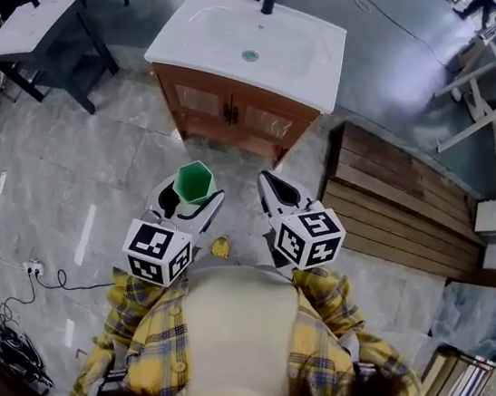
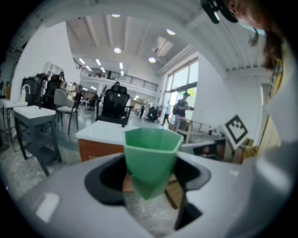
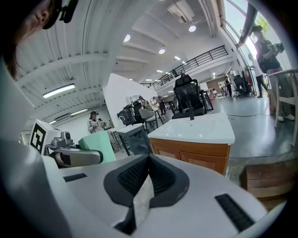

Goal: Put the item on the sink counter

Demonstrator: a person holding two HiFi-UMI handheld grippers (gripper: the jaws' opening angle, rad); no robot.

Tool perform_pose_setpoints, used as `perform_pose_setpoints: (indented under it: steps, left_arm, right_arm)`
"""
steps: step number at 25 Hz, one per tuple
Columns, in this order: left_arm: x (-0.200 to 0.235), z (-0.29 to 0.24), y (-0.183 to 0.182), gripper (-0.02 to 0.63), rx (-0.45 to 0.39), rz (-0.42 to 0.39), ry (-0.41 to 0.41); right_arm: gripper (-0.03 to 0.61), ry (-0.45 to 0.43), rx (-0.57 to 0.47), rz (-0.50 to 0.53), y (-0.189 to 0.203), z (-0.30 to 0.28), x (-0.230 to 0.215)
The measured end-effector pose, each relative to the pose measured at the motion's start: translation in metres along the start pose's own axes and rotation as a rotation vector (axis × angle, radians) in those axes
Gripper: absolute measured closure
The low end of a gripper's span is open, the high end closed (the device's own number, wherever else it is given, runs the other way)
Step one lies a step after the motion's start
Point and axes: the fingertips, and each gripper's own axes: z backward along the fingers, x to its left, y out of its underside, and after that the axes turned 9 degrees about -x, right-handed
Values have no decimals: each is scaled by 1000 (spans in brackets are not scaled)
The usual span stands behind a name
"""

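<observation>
The white sink counter (image 1: pixel 171 43) sits at your twelve o'clock on its wooden vanity cabinet (image 1: pixel 232 113), well apart from you across open floor, so the job is not yet done. Its basin (image 1: pixel 221 31) holds nothing but the drain fitting. The faucet stands at the far edge, and the flat rims on either side look like the natural landing spots. The cabinet doors are closed, so I cannot tell what is inside. Your left gripper (image 1: pixel 189 197) is clamped on the green cup (image 1: pixel 193 182), its jaws standing wide because the cup's faceted body fills the span between the pads. You are carrying it upright with its mouth up, out in front of your chest, which keeps it stable for the approach. From above, the cup looks empty. Your right gripper (image 1: pixel 268 183), just beside it at three o'clock, has its jaws closed tip to tip on nothing. I judge it is simply riding along, free to steady things if needed. The cup is still in the air, not on the counter.
</observation>
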Motion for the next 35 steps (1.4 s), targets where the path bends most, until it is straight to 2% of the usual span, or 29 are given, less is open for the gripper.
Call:
perform_pose_setpoints:
  steps: [8,16,35]
  left_arm:
    - [30,-8,-2,302,9,3,41]
    - [46,-35,-2,302,25,11,47]
    - [77,-184,-44,302,31,-3,24]
  right_arm:
    - [565,54,-6,3,-5,-25,3]
    - [565,90,-5,-14,-11,-44,-23]
    - [565,40,-10,-13,-75,-130,-140]
